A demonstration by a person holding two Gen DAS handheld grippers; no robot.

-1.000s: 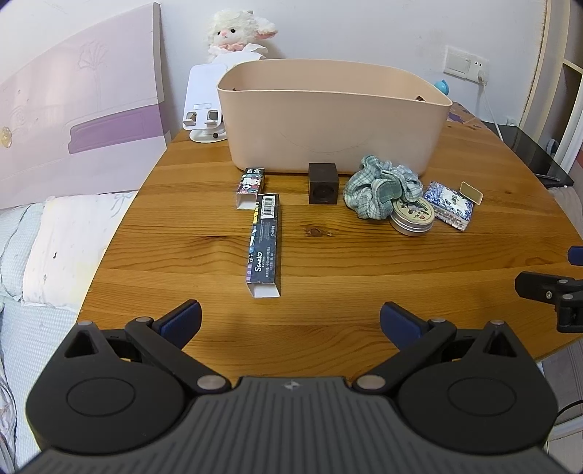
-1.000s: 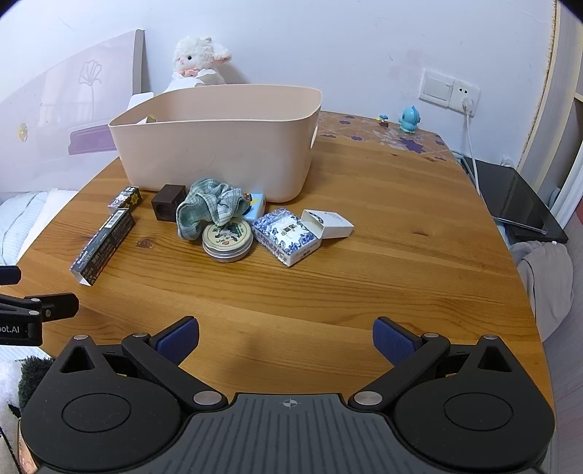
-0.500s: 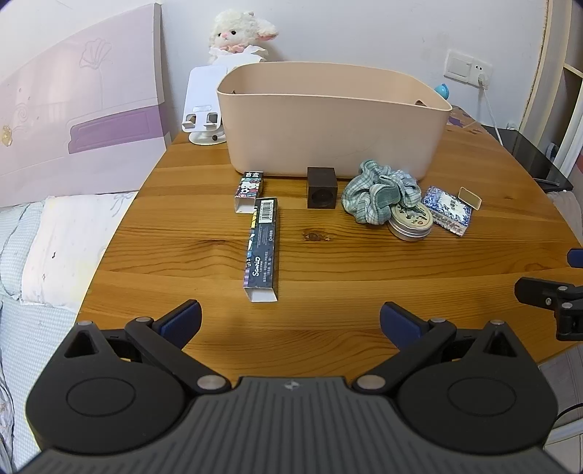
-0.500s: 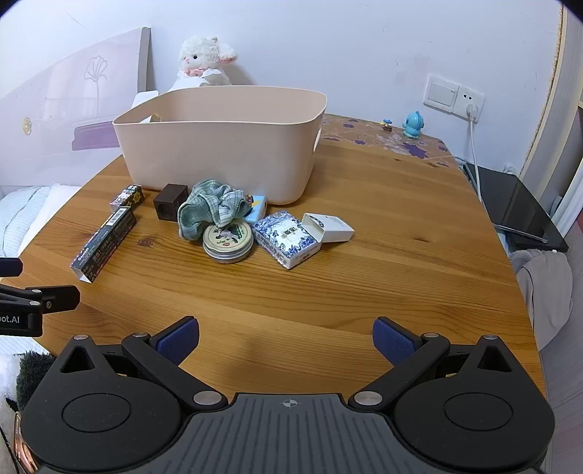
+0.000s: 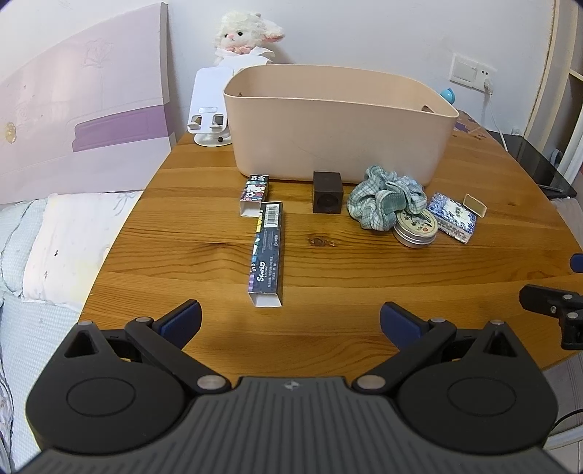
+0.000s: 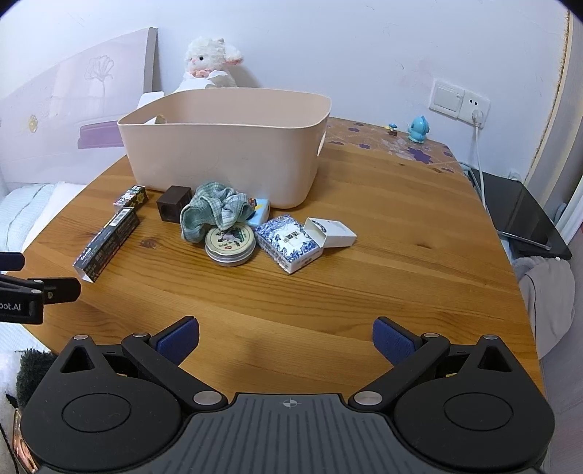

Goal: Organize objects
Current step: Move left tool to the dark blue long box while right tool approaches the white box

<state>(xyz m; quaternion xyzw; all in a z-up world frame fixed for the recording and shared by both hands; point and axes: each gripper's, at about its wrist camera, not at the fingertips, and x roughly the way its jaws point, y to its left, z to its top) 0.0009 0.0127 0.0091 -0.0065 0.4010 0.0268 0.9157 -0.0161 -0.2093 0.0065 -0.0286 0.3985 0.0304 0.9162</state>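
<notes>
A beige bin (image 5: 339,142) (image 6: 226,153) stands at the back of the round wooden table (image 5: 328,262). In front of it lie a long dark box (image 5: 267,251) (image 6: 107,244), a small cartoon box (image 5: 254,193) (image 6: 131,195), a dark brown cube (image 5: 327,191) (image 6: 174,202), a green checked scrunchie (image 5: 384,200) (image 6: 215,211), a round tin (image 5: 415,228) (image 6: 229,242), a blue patterned open box (image 5: 453,217) (image 6: 291,242) and a small blue card box (image 6: 259,211). My left gripper (image 5: 289,321) and right gripper (image 6: 286,339) are open and empty above the near table edge.
A plush lamb (image 5: 247,34) and a white phone stand (image 5: 207,113) stand behind the bin. A bed (image 5: 43,237) lies to the left. A blue figurine (image 6: 418,128), a wall socket with a cable (image 6: 473,109) and a black tablet (image 6: 524,215) are at the right.
Both grippers have moved slightly back and up from the objects, so the view tilts a little. Nothing on the table has moved. Both grippers stay open.
</notes>
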